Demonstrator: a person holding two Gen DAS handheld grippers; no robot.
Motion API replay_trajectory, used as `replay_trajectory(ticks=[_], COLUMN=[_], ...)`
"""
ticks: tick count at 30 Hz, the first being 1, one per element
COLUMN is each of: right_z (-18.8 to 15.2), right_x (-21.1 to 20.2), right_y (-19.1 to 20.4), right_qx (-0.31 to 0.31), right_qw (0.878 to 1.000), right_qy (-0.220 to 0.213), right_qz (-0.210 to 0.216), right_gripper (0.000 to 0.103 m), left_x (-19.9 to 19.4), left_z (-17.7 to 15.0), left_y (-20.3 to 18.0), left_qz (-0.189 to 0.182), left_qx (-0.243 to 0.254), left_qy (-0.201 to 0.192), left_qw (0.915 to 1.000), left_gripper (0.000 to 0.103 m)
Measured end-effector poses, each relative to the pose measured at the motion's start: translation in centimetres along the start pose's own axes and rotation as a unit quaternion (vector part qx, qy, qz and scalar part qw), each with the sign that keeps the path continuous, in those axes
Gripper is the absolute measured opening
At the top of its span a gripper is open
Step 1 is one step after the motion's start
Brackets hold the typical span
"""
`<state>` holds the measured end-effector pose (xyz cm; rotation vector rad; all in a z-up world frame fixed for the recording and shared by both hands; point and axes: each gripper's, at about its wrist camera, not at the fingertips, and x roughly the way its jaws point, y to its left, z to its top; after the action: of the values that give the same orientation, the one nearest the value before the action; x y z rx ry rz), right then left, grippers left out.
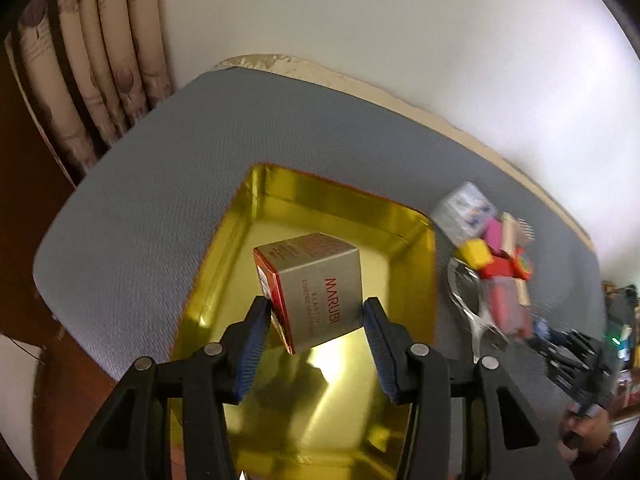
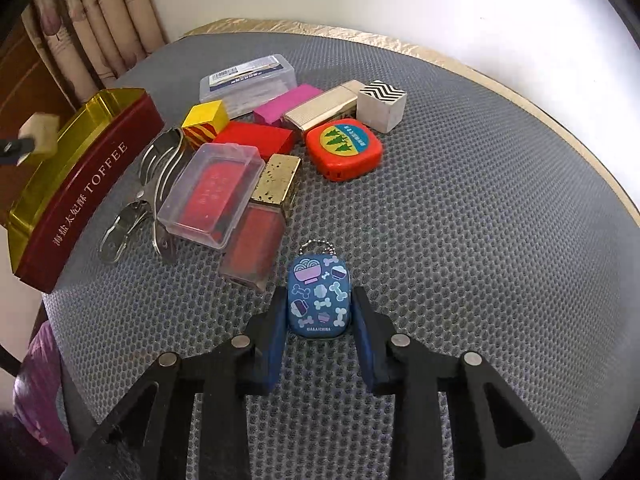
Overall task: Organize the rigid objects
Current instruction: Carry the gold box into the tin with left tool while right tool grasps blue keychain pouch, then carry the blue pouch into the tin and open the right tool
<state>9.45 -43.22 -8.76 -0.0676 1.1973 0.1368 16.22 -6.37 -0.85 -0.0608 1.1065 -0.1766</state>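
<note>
My left gripper [image 1: 318,312] is shut on a silver and red Marubi box [image 1: 316,288] and holds it tilted above the gold inside of the toffee tin [image 1: 416,280]. From the right wrist view the tin [image 2: 88,184] stands at the left of the grey mat, with the box [image 2: 40,134] over it. My right gripper [image 2: 320,312] has its pads on both sides of a small blue keychain tin [image 2: 319,296] that lies on the mat.
A pile of small items lies beside the tin: clear plastic cases [image 2: 212,192], a red block [image 2: 256,138], a yellow block [image 2: 206,120], a pink block [image 2: 286,102], a gold lighter [image 2: 324,106], an orange tape measure [image 2: 344,148], a zigzag cube [image 2: 380,104], metal clips [image 2: 156,184] and a red bottle [image 2: 260,232].
</note>
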Motion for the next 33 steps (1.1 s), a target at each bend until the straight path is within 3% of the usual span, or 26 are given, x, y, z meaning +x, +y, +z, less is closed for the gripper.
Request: replay_trajectory(ticks=[6, 8, 12, 15, 18, 25, 29, 33], right_z=[-0.3, -0.8, -1.4, -1.4, -0.8, 4.8, 8.8, 12.3], right_x=[-0.8, -1.5, -2.4, -3.8, -5.7, -9.2, -8.3, -4.9], right_y=[-0.4, -0.7, -1.0, -1.0, -0.3, 6.5, 12.1, 16.8], right_qx=[0.031, 0.038, 0.056, 0.073, 0.075, 0.037, 0.007, -0.009], right_qw=[0.999, 0.999, 0.998, 0.996, 0.995, 0.987, 0.982, 0.981], right_qy=[-0.016, -0.02, -0.024, -0.036, -0.056, -0.103, -0.108, -0.087], right_qz=[0.007, 0.007, 0.012, 0.025, 0.043, 0.12, 0.154, 0.174], right_gripper=[0.029, 0.029, 0.029, 0.029, 0.029, 0.029, 0.029, 0.029], left_x=[1.8, 2.2, 2.4, 1.8, -0.7, -5.3, -6.0, -6.8], left_z=[2.9, 3.5, 4.3, 4.1, 2.5, -5.2, -7.9, -8.4], left_y=[0.2, 0.2, 1.7, 3.7, 5.5, 9.4, 10.5, 9.8], left_qz=[0.034, 0.025, 0.035, 0.025, 0.016, 0.013, 0.038, 0.098], left_qx=[0.032, 0.045, 0.023, -0.02, -0.066, -0.166, -0.183, -0.154], left_qy=[-0.016, -0.007, -0.011, -0.01, -0.042, -0.077, -0.086, -0.124], left_qw=[0.9988, 0.9987, 0.999, 0.9994, 0.9968, 0.9831, 0.9786, 0.9753], left_gripper=[0.051, 0.051, 0.051, 0.051, 0.051, 0.054, 0.054, 0.054])
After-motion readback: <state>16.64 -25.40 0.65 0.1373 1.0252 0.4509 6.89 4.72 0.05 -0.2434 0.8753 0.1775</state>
